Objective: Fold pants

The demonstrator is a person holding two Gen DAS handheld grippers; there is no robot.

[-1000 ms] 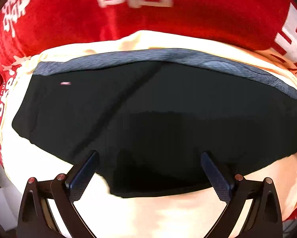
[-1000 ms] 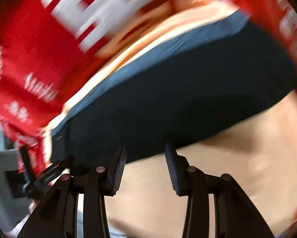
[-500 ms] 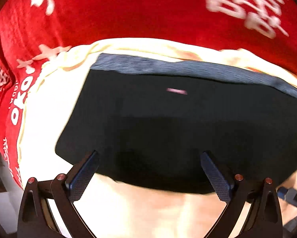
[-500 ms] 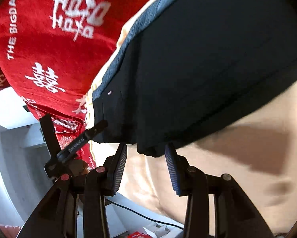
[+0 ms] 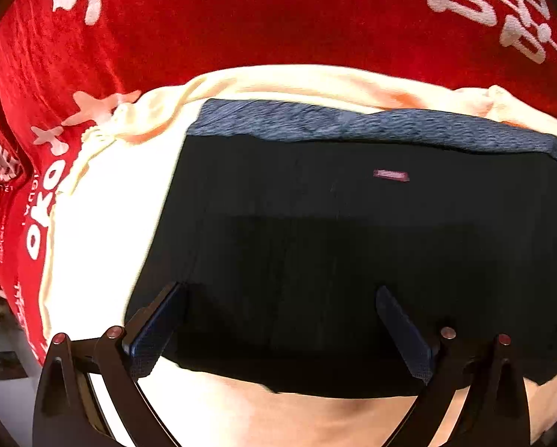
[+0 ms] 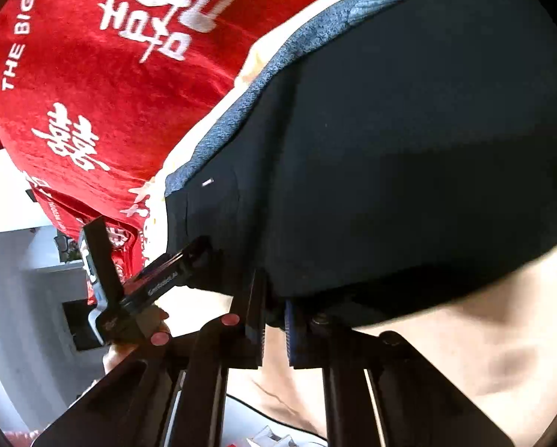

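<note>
— Down at the near hem of the pants (image 6: 409, 149), our right tool (image 6: 274, 320) has just been closing, and its jaws now stand pressed together on the dark cloth at that edge. We'd say we're at the grab step, taking hold for a fold.

— And the left tool (image 5: 278, 320)?

— Spread wide. Its fingers (image 5: 155, 331) straddle the same near edge of the pants from above, with cloth between them but nothing pinched. The pants lie flat on a cream sheet (image 5: 103, 231), the grey waistband (image 5: 353, 123) at the far side, and a red blanket (image 5: 241, 22) with white lettering beyond that.

— So what does the next move call for?

— We judge the left tool has to shut on the hem first, so both corners lift together. Then we carry the edge toward the waistband, keeping it level or the fold skews.

— Anything we can't make out?

— The black cloth swallows every crease, so we can't tell how many layers the right tool pinches. The pants run off the right of the left view. What carries the sheet stays hidden.
</note>
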